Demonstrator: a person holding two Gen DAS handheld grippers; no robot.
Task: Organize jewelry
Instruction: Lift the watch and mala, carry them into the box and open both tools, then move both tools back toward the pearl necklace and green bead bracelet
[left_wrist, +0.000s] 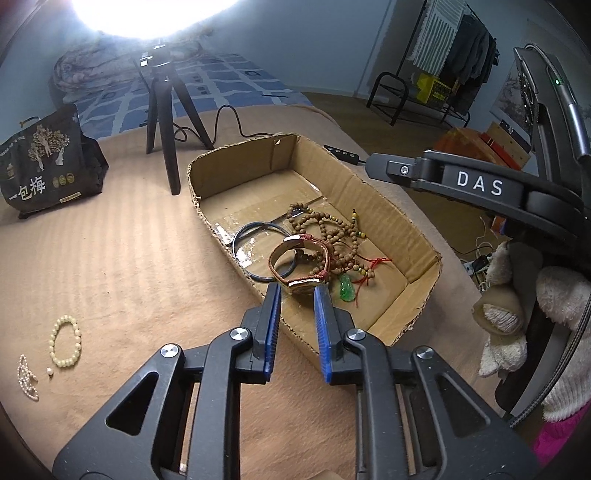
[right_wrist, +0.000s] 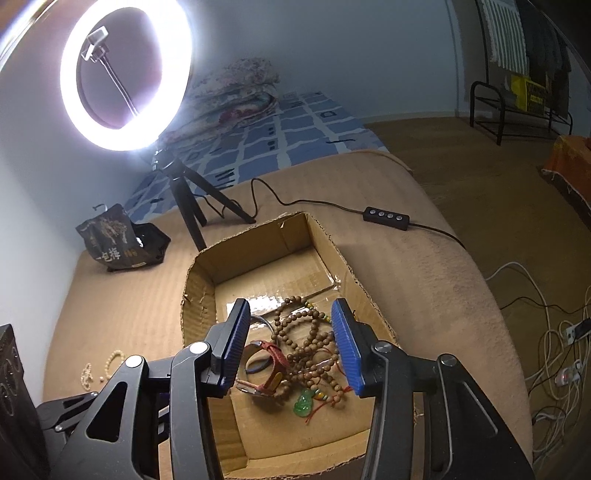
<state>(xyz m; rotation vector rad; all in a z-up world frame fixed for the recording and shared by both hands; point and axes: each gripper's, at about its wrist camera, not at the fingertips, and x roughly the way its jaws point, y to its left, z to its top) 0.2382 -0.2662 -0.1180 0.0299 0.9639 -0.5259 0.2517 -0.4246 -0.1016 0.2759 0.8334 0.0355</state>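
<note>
Two wrist views look down onto a tan blanket-covered surface holding an open cardboard box (left_wrist: 388, 218). Centre of the left wrist view, the left gripper (left_wrist: 297, 291) hovers over the box's near edge, its blue-padded jaws slightly parted; a brown leather watch (left_wrist: 295, 264) lies just past the tips, and no pad clearly presses on it. In the box behind the watch are a dark blue bangle (left_wrist: 255, 230), a tangle of brown wooden prayer beads (left_wrist: 332, 236) and a green jade pendant (left_wrist: 346, 290) on red cord. At lower left of that view, outside the box, lie a cream bead bracelet (left_wrist: 65, 341) and a small pearl strand (left_wrist: 26, 378). The right gripper (right_wrist: 291, 341) fills the lower centre of the right wrist view, jaws spread wide above the same pile, holding nothing. A glowing ring light (right_wrist: 125, 77) on a black tripod stands upper left, with a black printed pouch (right_wrist: 118, 240) beside it
</note>
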